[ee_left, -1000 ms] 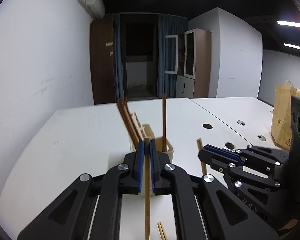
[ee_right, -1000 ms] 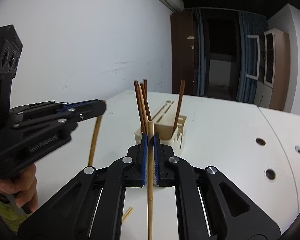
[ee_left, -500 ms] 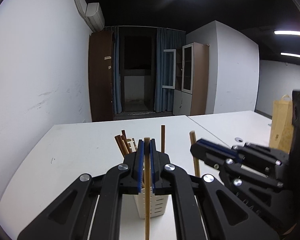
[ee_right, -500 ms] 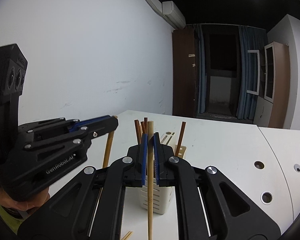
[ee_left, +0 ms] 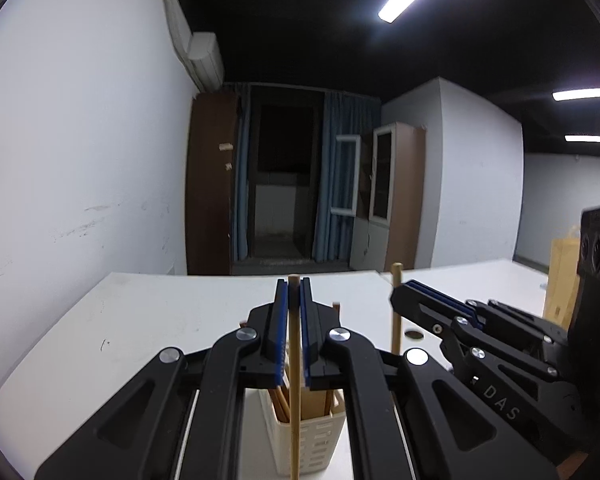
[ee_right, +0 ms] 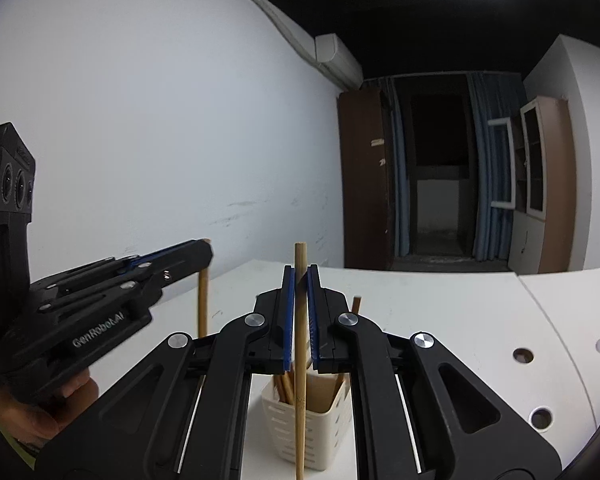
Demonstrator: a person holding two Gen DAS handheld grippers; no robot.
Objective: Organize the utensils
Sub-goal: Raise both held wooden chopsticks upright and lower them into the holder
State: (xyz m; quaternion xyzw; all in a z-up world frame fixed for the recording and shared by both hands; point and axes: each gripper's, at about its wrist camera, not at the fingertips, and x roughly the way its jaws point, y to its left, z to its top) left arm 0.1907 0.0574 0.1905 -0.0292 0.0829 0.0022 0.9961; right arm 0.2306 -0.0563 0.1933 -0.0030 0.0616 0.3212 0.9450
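Since each tool, left and right, is clamped on its own upright chopstick over the holder on the worktop, both sticks look lined up to drop straight in.

A white counter with round cable holes fills the foreground. A tan paper bag stands at its right. Behind are a brown wooden door, blue curtains and a glass-fronted cabinet.
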